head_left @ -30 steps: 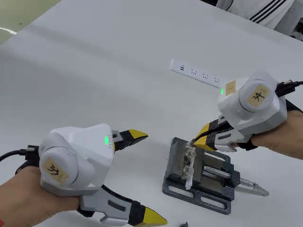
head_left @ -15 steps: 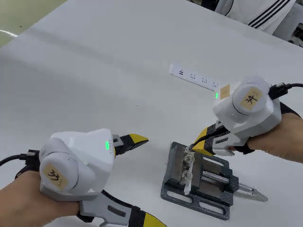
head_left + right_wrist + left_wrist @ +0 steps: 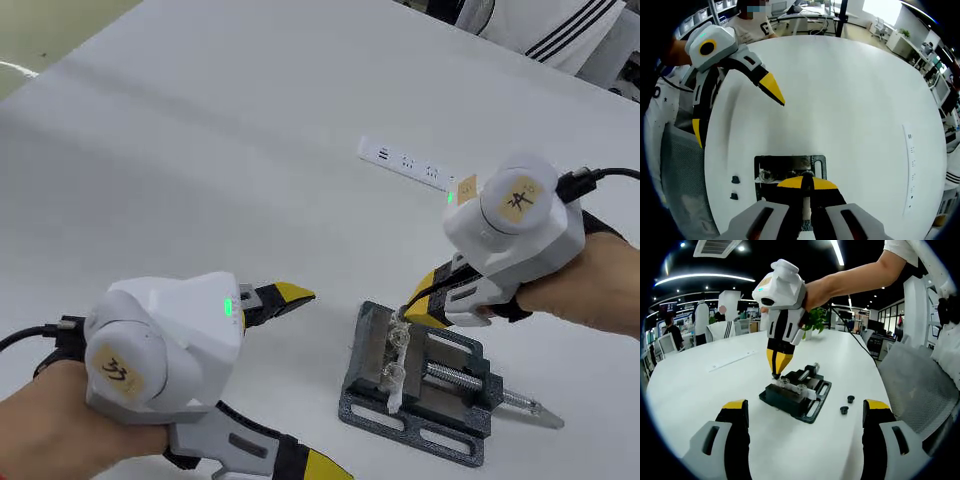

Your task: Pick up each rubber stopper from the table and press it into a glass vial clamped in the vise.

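Observation:
A dark metal vise point(image 3: 440, 400) stands on the white table and clamps two clear glass vials point(image 3: 392, 377). My right gripper point(image 3: 408, 311) is shut, its yellow tips pointing down onto the mouth of the far vial point(image 3: 401, 333); whether a stopper sits between the tips is hidden. The left gripper view shows those tips point(image 3: 775, 374) touching the vial point(image 3: 785, 383) in the vise point(image 3: 812, 395). My left gripper point(image 3: 307, 380) hangs open left of the vise, holding nothing. Two small black rubber stoppers point(image 3: 850, 399) point(image 3: 843, 410) lie on the table beside the vise, also seen as stoppers point(image 3: 735, 179) in the right gripper view.
A white power strip point(image 3: 410, 163) lies on the table beyond the vise. The vise's screw handle point(image 3: 525, 403) sticks out to the right. A person in a striped top point(image 3: 550, 25) is at the far table edge. A grey chair point(image 3: 920, 385) stands close by.
My right gripper has tipped a little more upright while its tips stay at the far vial. The left gripper has hardly moved; the head camera shifted slightly.

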Action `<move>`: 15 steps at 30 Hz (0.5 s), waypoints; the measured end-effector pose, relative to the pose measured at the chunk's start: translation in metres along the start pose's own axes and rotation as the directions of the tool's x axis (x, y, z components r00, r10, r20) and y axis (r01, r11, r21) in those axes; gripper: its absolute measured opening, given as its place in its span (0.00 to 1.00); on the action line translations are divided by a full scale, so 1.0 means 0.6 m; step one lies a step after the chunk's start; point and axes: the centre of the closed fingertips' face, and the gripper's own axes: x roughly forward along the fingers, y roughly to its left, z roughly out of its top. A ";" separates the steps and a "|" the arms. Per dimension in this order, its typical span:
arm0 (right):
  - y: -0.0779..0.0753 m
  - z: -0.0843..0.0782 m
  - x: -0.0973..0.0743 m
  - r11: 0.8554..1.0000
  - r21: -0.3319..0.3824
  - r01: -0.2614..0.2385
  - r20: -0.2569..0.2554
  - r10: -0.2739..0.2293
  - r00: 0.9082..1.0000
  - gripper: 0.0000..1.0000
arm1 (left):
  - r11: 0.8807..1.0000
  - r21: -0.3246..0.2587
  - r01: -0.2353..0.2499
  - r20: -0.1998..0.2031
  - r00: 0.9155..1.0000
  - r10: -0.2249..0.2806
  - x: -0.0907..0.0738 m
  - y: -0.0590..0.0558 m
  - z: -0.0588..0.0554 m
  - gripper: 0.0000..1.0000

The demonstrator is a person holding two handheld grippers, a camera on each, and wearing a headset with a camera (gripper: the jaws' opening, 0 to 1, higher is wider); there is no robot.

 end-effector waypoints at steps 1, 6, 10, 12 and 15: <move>0.000 0.000 0.000 1.000 0.000 -0.001 -0.001 0.001 1.000 0.00 | 1.000 0.001 0.000 0.000 1.000 0.000 0.000 0.000 0.000 0.94; -0.001 0.001 0.002 1.000 -0.012 -0.001 -0.014 0.001 1.000 0.00 | 1.000 -0.001 -0.001 0.000 1.000 0.001 -0.001 0.001 -0.001 0.94; -0.002 0.000 0.002 1.000 -0.008 -0.007 -0.017 0.006 1.000 0.00 | 1.000 -0.001 -0.002 0.002 1.000 0.002 0.000 0.002 -0.001 0.94; -0.001 -0.001 0.001 1.000 -0.007 -0.010 -0.017 0.010 1.000 0.00 | 1.000 -0.001 -0.002 0.003 1.000 0.002 0.000 0.002 0.000 0.94; -0.001 -0.001 0.001 1.000 0.004 -0.016 -0.023 0.016 1.000 0.00 | 1.000 0.000 -0.001 0.002 1.000 0.001 0.001 0.002 -0.001 0.94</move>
